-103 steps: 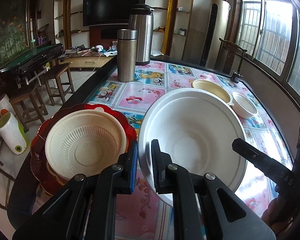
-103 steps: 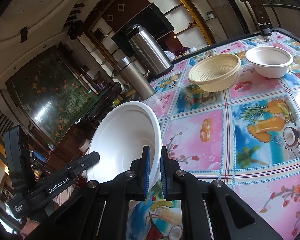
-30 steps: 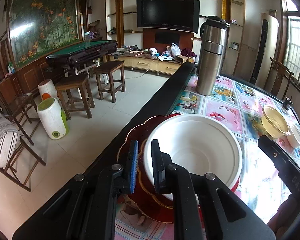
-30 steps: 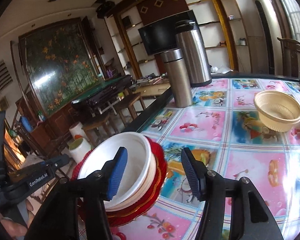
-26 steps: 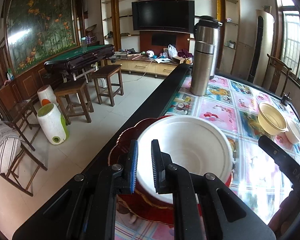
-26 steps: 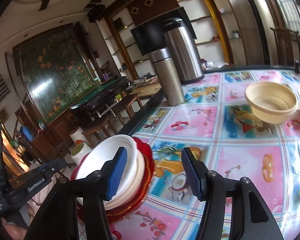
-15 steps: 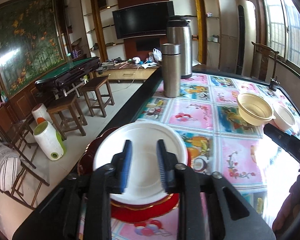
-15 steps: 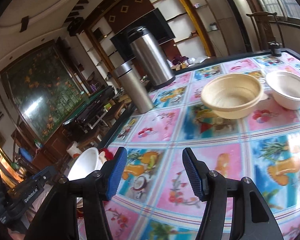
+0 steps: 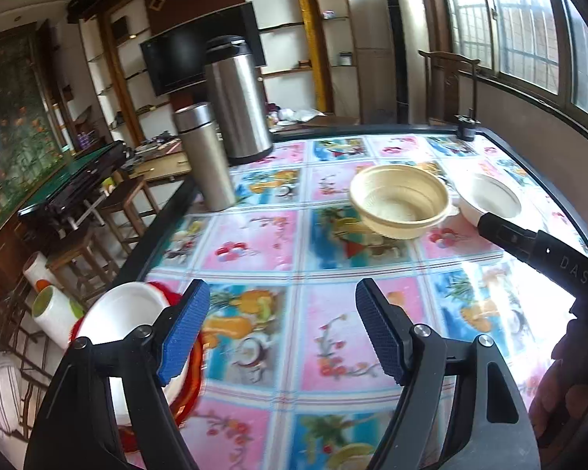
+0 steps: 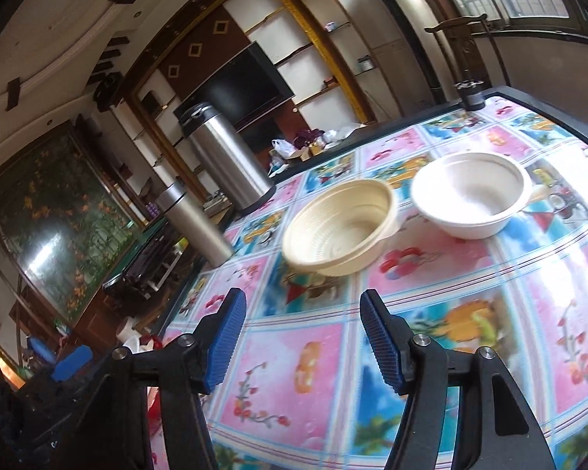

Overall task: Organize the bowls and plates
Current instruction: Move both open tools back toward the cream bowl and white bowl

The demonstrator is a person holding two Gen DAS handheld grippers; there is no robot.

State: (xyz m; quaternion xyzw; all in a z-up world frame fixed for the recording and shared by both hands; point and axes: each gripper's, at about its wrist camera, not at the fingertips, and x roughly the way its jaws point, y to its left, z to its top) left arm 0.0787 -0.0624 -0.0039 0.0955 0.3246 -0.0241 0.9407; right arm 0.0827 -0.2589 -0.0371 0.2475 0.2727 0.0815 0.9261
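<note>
Right now your table (image 9: 254,250), in its bright picture cloth, runs off the frame on every side. Your left gripper (image 9: 282,329) has just been opening and stands spread, nothing between its pads; your right gripper (image 10: 300,337) is spread and empty too. The white bowl (image 9: 117,313) sits stacked on the red plate (image 9: 188,372), half hidden behind your left finger. Further off, the beige bowl (image 10: 339,227) and small white bowl (image 10: 470,194) sit just beside each other, slightly blurred.

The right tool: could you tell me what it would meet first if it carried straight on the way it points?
Probably the cream bowl, straight ahead of the open, empty right tool; pointing downward, it might meet the tablecloth first. Depth is unclear.
</note>
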